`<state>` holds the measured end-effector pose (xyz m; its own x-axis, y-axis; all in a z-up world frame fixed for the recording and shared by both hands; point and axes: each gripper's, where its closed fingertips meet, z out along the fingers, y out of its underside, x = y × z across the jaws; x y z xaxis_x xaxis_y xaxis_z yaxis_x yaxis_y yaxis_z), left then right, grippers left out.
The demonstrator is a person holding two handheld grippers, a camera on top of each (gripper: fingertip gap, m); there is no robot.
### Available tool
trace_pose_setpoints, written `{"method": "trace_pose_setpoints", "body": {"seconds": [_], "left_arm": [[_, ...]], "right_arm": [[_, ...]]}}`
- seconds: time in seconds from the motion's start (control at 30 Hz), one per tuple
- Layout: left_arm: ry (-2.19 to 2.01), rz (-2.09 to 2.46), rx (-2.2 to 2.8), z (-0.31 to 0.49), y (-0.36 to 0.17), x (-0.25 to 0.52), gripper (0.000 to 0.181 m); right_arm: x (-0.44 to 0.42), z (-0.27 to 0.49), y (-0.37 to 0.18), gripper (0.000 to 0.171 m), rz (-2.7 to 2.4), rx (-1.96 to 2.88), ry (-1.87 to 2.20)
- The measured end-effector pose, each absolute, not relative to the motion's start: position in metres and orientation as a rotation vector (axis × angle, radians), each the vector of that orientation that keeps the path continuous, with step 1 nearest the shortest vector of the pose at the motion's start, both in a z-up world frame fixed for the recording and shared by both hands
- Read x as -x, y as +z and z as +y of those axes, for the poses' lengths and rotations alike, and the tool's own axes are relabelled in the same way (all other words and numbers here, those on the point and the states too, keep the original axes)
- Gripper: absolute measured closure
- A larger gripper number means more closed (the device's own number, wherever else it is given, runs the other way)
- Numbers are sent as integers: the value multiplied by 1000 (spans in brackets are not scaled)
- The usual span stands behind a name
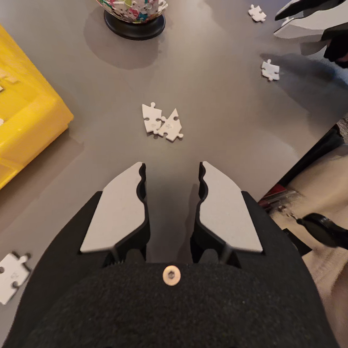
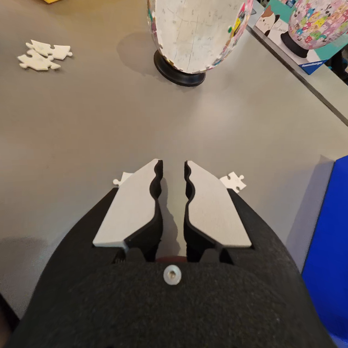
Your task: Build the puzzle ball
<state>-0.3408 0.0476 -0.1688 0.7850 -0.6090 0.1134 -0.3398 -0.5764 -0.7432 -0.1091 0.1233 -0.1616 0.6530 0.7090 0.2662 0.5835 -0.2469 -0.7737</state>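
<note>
The left gripper (image 1: 172, 165), with grey-faced fingers on a black body, hangs over the grey table (image 1: 216, 116) with its jaws spread wide and nothing between them. Straight ahead of its tips lies a pair of white, face-down puzzle pieces (image 1: 162, 122), the two touching and one partly overlapping the other. Farther ahead sits the half-built puzzle ball (image 1: 131, 9), colourful on the outside, resting on a round black stand (image 1: 134, 28). To the left of the fingers is a yellow plastic bin (image 1: 28, 113), and another white piece (image 1: 12, 271) lies near the gripper's body at lower left. Ahead and to the right, two single white pieces (image 1: 270, 70) (image 1: 257, 13) lie apart beside the other gripper. The right gripper (image 2: 173, 162) has its jaws parted by a narrow gap, holding nothing. The ball (image 2: 194, 33) stands directly ahead of it, its open side showing the white inner surface. One white piece (image 2: 234, 181) peeks out just right of the right finger, another (image 2: 122, 178) just left of the left finger. The overlapping pair (image 2: 44, 54) lies ahead to the left. A printed puzzle box (image 2: 301, 32) stands ahead right, and a blue object (image 2: 329, 244) is close on the right.
</note>
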Motion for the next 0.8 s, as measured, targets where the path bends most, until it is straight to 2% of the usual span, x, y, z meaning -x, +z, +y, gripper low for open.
{"method": "trace_pose_setpoints", "body": {"seconds": [0.4, 0.8], "left_arm": [[-629, 403, 2122, 75, -141, 401, 128], [-763, 314, 2097, 78, -139, 410, 128]], "right_arm": [[133, 164, -170, 150, -1036, 2057, 125], [155, 191, -177, 151, -1068, 2060, 168]]}}
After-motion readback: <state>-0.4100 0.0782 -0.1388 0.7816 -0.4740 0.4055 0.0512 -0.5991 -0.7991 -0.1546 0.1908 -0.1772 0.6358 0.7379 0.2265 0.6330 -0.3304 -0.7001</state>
